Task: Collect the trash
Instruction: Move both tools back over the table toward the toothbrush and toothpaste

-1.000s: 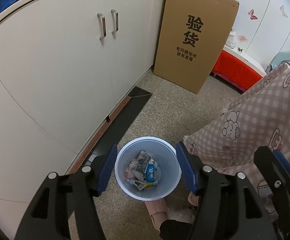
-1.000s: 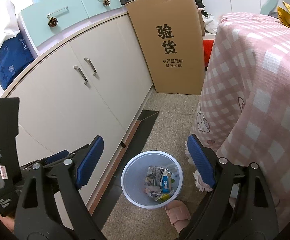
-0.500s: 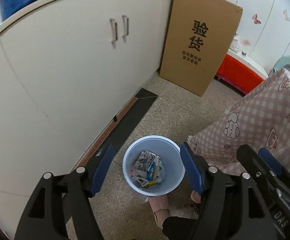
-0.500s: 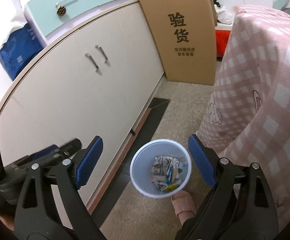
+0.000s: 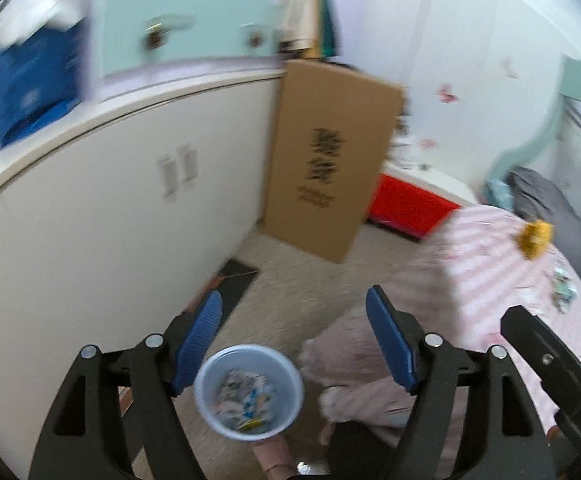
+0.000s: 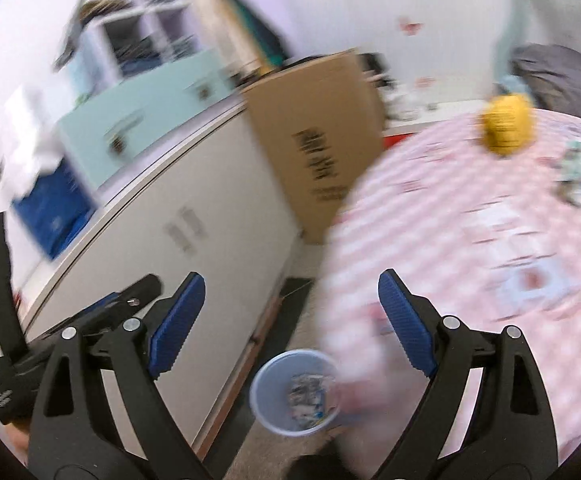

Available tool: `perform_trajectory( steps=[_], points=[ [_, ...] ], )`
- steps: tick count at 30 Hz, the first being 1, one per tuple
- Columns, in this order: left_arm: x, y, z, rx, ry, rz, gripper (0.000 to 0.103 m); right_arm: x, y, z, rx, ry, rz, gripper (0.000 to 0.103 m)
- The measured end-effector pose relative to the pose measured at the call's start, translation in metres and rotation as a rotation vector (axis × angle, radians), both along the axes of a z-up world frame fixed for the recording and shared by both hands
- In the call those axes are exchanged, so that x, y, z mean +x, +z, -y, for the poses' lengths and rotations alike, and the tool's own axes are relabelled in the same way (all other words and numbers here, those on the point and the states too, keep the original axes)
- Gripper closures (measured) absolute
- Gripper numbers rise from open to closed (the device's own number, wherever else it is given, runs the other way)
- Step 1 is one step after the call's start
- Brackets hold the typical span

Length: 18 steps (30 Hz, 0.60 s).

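Observation:
A light blue trash bin (image 5: 249, 390) stands on the floor with crumpled wrappers inside; it also shows in the right wrist view (image 6: 295, 392). My left gripper (image 5: 294, 344) is open and empty, high above the bin. My right gripper (image 6: 290, 322) is open and empty too. On the pink checked tablecloth (image 6: 490, 240) lie a yellow crumpled wrapper (image 6: 504, 128) and a small printed wrapper (image 6: 576, 172). Both also show in the left wrist view, the yellow one (image 5: 534, 238) and the small one (image 5: 562, 288). Both views are blurred.
White cabinets (image 5: 110, 220) run along the left. A tall cardboard box (image 5: 330, 176) leans at their far end, with a red box (image 5: 406, 204) behind it. The table's cloth hangs close to the bin. A slippered foot (image 5: 274, 456) is by the bin.
Both grippers have risen and tilted up and to the right. The bin has dropped lower in view and the tabletop with its wrappers has come into sight.

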<state>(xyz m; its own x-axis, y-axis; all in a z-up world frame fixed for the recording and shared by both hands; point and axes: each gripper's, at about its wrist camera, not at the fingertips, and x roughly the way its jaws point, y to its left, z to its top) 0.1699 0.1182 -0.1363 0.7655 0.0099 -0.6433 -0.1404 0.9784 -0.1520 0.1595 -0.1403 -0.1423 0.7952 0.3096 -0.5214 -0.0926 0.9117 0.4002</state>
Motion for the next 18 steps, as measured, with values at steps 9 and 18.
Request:
perform_trajectory(
  steps=[9,18],
  points=[
    [0.044,0.029,0.191,0.074,-0.45,0.021,0.03,-0.009,-0.004,0.178,0.022,-0.354,-0.056,0.016],
    [0.082,0.02,0.342,0.164,-0.686,-0.025,0.041,-0.01,-0.021,0.273,0.058,-0.519,-0.115,0.016]
  ],
)
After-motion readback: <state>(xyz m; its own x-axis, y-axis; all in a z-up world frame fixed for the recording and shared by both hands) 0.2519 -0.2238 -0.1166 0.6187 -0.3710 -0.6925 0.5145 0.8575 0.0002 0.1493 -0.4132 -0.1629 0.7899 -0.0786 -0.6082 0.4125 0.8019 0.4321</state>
